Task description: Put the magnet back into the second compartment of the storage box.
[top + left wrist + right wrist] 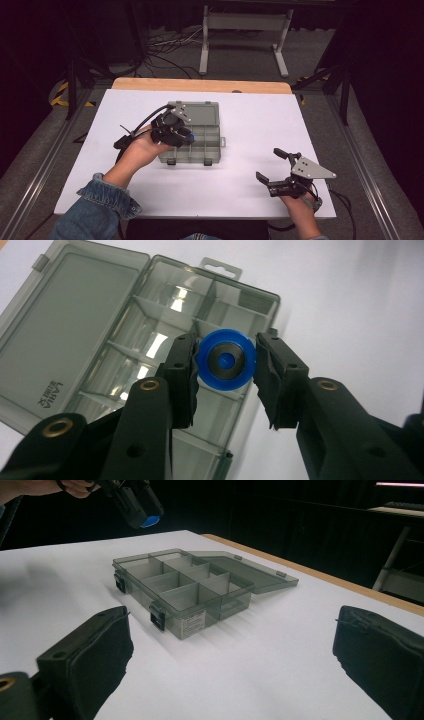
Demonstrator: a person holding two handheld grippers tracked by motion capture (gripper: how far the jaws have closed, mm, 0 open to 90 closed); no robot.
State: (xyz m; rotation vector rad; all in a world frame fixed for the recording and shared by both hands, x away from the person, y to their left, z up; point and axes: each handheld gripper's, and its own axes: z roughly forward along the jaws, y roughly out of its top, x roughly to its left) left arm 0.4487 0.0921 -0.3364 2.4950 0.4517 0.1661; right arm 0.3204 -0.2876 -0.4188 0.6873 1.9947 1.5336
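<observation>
A grey see-through compartment box (206, 140) lies open on the white table, its lid (199, 111) folded back flat. My left gripper (186, 134) hovers over the box, shut on a blue round disc (224, 359) with a dark metal ring in its face. In the left gripper view the disc hangs above the box's compartments (165, 335), pinched by both pads (182, 372). In the right gripper view the box (187, 587) and the blue disc (150, 520) appear ahead. My right gripper (270, 166) rests open near the table's front right with nothing between its jaws.
The white table (250, 125) has a wooden strip along its far edge (200, 85). Beyond it stand a white metal frame (245, 35) and loose cables (170, 50) on the floor. Bare tabletop lies between the box and my right gripper.
</observation>
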